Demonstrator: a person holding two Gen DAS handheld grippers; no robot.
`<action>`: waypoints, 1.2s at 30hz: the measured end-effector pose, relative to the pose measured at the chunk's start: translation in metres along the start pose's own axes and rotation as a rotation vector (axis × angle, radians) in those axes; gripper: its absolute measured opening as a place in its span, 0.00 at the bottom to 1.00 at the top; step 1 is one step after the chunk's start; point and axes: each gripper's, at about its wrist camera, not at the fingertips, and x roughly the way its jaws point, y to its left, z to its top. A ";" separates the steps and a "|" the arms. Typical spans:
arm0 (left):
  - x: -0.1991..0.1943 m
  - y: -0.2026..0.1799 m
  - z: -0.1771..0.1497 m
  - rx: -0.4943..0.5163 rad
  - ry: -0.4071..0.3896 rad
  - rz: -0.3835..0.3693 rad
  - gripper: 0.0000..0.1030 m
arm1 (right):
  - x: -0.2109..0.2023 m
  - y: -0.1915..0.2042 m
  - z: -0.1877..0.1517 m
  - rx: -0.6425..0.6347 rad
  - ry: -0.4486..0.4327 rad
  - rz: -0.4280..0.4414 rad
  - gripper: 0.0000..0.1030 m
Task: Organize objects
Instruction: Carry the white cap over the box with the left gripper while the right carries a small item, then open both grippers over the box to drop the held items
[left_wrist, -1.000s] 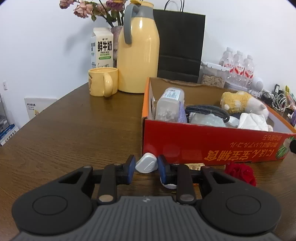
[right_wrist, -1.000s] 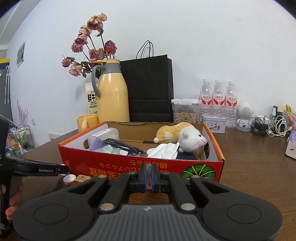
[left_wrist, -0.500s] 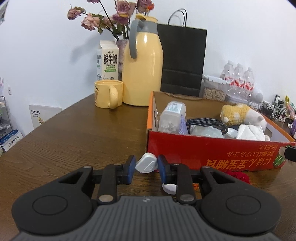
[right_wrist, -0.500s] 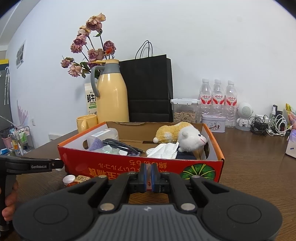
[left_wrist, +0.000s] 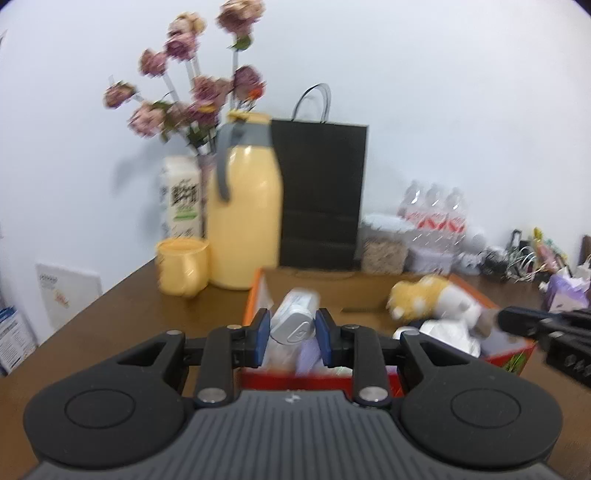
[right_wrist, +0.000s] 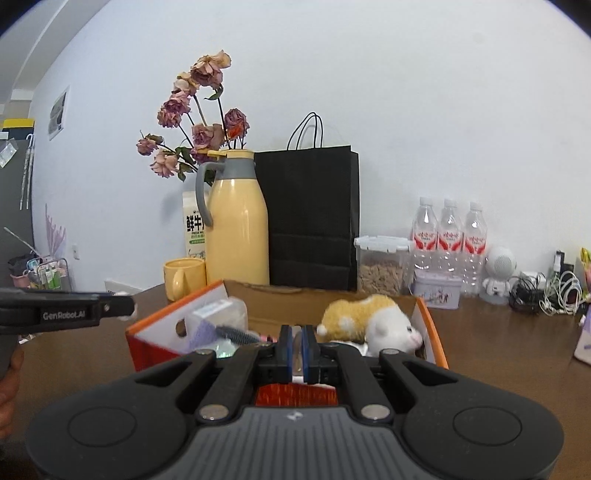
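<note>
the left claw (left_wrist: 291, 334) grips a small white plug (left_wrist: 292, 328) between its blue pads, held in the air over the near edge of the red box (left_wrist: 511, 360) on the worktop (left_wrist: 110, 325). the right claw (right_wrist: 294, 349) is closed on nothing, above the box.

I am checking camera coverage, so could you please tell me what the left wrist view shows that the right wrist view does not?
Only the left wrist view shows the small white item clamped in the left gripper, and the purple pack at far right.

Only the right wrist view shows the shut, empty right gripper, the white toy robot and the tin.

Both show the red box, plush toy, yellow jug, mug, black bag, flowers and bottles.
</note>
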 end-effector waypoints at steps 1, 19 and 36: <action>0.004 -0.004 0.005 0.000 -0.005 -0.009 0.27 | 0.005 0.001 0.005 -0.004 0.000 -0.001 0.04; 0.097 -0.035 0.003 0.016 0.063 0.007 0.50 | 0.101 -0.021 -0.003 0.085 0.167 -0.034 0.05; 0.079 -0.029 0.000 0.022 0.015 0.038 1.00 | 0.079 -0.017 -0.006 0.076 0.119 -0.100 0.99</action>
